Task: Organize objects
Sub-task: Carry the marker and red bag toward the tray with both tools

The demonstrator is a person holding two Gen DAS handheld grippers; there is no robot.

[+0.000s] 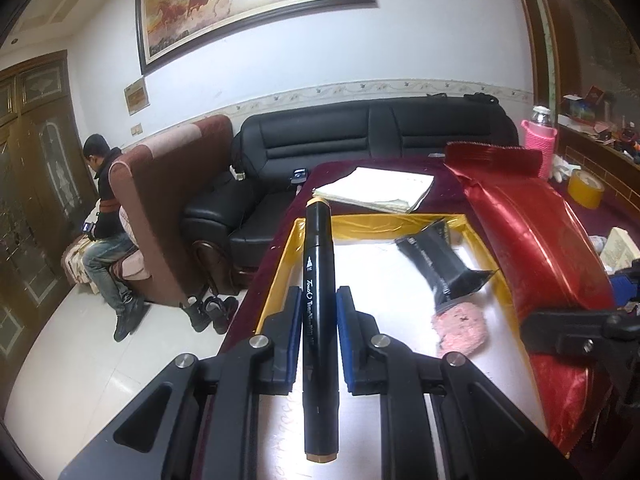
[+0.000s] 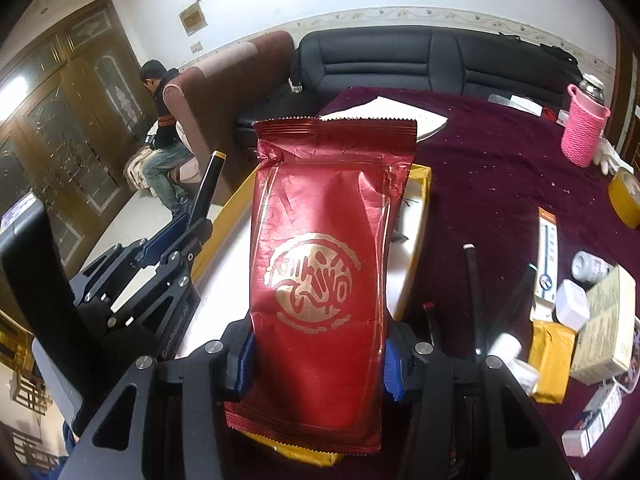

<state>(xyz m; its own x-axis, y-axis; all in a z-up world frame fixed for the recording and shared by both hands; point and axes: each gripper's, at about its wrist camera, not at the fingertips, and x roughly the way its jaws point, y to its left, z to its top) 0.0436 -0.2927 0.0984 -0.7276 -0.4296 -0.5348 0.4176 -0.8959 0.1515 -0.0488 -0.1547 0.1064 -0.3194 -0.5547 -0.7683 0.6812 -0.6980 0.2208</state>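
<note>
Both hand-held grippers loaded over the tray.

Left hand-held gripper (image 1: 318,320): jaws clamped on marker (image 1: 319,280), rigid, light, slick; grip mid-barrel. Right hand-held gripper (image 2: 316,354): part-open jaws pinch red pouch (image 2: 324,248) at its lower edges; soft, crinkly foil. Gold-rimmed tray (image 1: 280,256) on the worktop (image 2: 492,168) holds a black sachet (image 1: 444,264) and pink pad (image 1: 460,328).

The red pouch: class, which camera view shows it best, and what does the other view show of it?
The right wrist view: the red pouch faces the camera, gold emblem and crimped top edge plain, held between the right tongs. The left wrist view shows the pouch only slantwise along the right side, its emblem unseen.
</note>
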